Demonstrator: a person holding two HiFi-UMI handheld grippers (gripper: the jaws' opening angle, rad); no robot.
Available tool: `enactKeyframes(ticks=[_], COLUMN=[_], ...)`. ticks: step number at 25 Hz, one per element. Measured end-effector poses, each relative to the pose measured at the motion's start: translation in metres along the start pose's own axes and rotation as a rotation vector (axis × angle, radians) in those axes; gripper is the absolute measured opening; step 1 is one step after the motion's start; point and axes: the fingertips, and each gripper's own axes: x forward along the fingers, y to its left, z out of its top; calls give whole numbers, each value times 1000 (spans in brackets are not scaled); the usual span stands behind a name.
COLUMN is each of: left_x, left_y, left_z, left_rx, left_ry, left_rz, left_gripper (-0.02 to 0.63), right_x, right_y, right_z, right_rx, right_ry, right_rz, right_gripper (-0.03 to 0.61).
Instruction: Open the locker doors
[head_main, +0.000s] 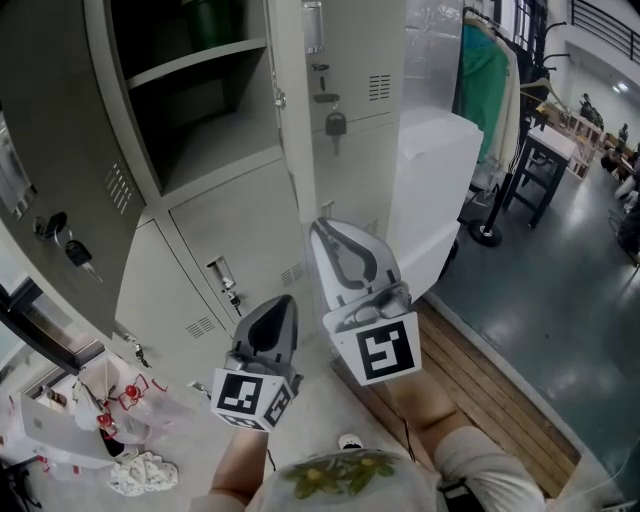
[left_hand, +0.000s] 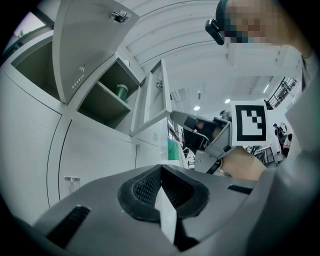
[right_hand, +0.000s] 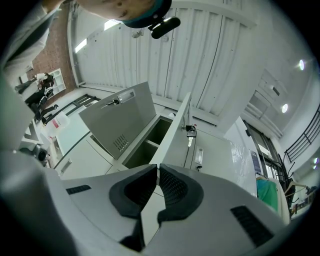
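Note:
The grey lockers (head_main: 230, 220) fill the left of the head view. One upper door (head_main: 50, 170) stands swung wide, with keys (head_main: 66, 240) in its lock. Behind it the compartment (head_main: 190, 100) shows a shelf. A second upper door (head_main: 345, 90), with a key hanging (head_main: 335, 125), stands ajar. The lower door (head_main: 240, 250) with its handle (head_main: 222, 280) is closed. My left gripper (head_main: 288, 298) is shut and empty just off that lower door. Beside it, my right gripper (head_main: 318, 224) is shut and empty below the ajar door. Shut jaws also show on the left gripper (left_hand: 160, 167) and the right gripper (right_hand: 156, 167).
A tall white box (head_main: 440, 190) stands right of the lockers. Beyond it are a clothes rack with a green garment (head_main: 485, 70) and a black table (head_main: 545, 160). Wooden planking (head_main: 480, 380) runs along the floor at right. Bags and papers (head_main: 110, 410) lie at lower left.

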Motion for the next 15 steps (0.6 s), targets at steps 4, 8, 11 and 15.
enactKeyframes(ticks=[4,8,11,15], left_x=[4,8,9,13], left_y=[-4,-6,-10,-14], left_z=[0,0,5,7], left_rx=[1,2,2,8], left_ry=[-1,-4,-7,-14], left_rz=[-10,-19,-24,-37], left_gripper=[28,28,27,28], right_x=[-2,-4,-5,-7], right_y=[-5,-9,-12,-16], right_z=[-1,-2,-3,-4], right_rx=[-10,-8,-11,-16], right_ry=[4,4,7,8], right_rz=[-6,-14,-18,-23], right_gripper=[40,40,40,40])
